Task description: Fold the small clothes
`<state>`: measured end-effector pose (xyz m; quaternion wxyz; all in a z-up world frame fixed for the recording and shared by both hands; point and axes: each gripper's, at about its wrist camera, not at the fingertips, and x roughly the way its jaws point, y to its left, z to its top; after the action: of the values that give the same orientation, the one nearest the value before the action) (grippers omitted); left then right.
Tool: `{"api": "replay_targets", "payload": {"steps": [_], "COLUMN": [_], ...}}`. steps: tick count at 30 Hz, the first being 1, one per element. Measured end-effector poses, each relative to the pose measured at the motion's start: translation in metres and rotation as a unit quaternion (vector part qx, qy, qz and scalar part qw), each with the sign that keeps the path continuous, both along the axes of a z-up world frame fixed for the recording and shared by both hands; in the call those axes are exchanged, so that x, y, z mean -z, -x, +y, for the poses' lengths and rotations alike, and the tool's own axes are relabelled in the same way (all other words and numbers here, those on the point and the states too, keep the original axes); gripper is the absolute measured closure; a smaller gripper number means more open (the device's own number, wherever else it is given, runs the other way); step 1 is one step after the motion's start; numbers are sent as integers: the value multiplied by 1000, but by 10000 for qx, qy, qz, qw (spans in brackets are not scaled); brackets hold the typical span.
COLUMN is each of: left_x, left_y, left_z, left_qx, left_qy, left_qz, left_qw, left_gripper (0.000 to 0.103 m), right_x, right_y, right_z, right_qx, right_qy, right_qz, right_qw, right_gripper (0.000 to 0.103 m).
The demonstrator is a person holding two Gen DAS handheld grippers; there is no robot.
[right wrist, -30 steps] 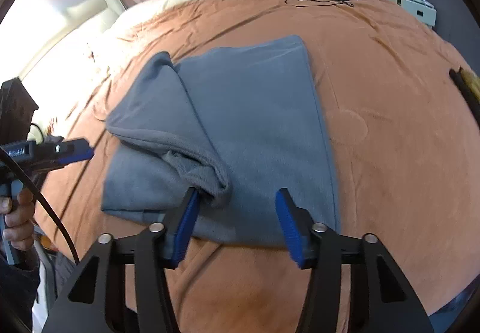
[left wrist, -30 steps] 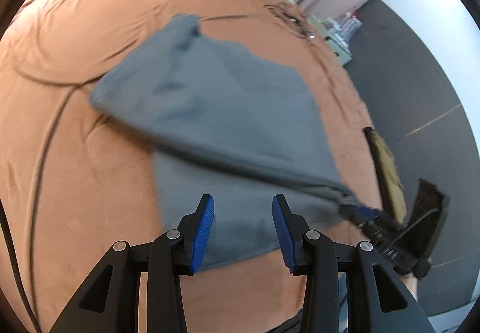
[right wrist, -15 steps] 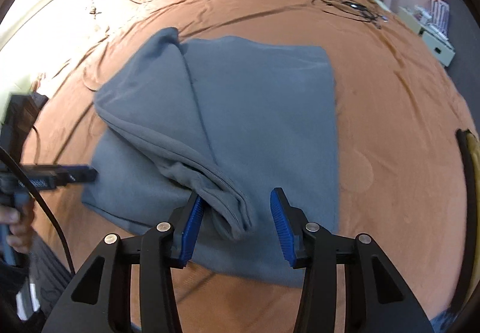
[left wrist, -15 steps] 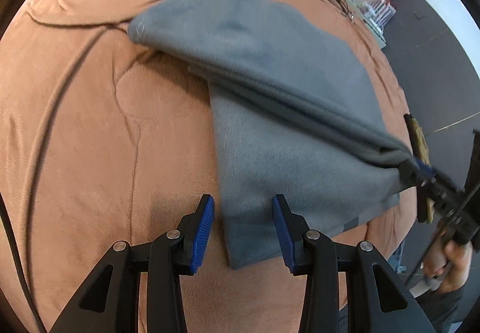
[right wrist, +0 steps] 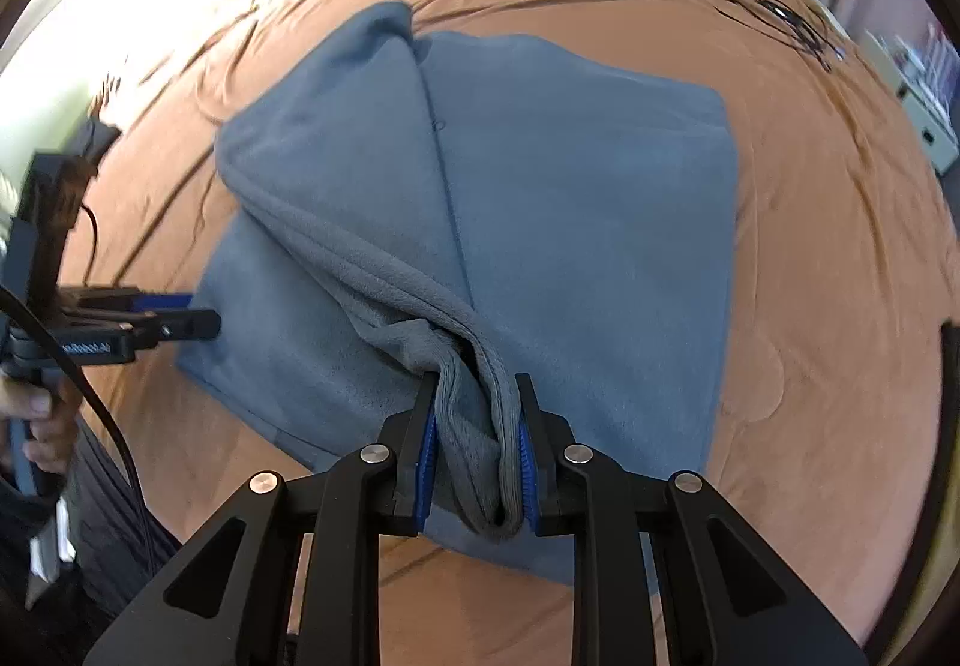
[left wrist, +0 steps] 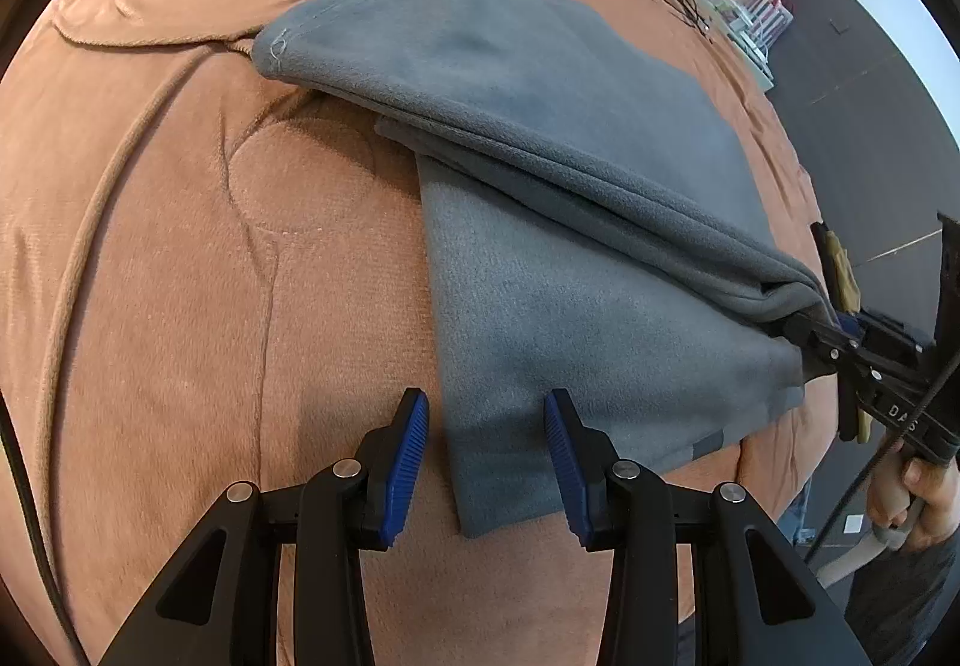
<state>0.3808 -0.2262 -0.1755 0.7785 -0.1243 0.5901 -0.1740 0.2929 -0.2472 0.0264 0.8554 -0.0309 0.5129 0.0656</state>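
Pinching bunched grey fleece garment (right wrist: 576, 222): right gripper (right wrist: 474, 447), just closed | left gripper (left wrist: 486, 450): apart, empty | plush rust bedspread (left wrist: 198, 270)

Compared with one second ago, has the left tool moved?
Yes. The left tool came down and closer to the near corner of the grey cloth on the brown blanket; that corner now lies between its open fingers.
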Motion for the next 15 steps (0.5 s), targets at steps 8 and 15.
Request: {"api": "replay_targets", "payload": {"steps": [8, 15], "left_x": [-1, -9], "left_y": [2, 2], "left_z": [-6, -20], "left_qx": [45, 166], "left_qy": [-151, -202], "left_qz": [44, -7], "left_qw": [9999, 9997], "left_gripper": [61, 60], "right_x": [-25, -19], "right_y": [11, 45], "right_z": [-12, -62], "right_qx": [179, 782], "right_qy": [-529, -1738], "right_qz": [-516, -842], "right_qw": [9971, 9781], "right_gripper": [100, 100]}}
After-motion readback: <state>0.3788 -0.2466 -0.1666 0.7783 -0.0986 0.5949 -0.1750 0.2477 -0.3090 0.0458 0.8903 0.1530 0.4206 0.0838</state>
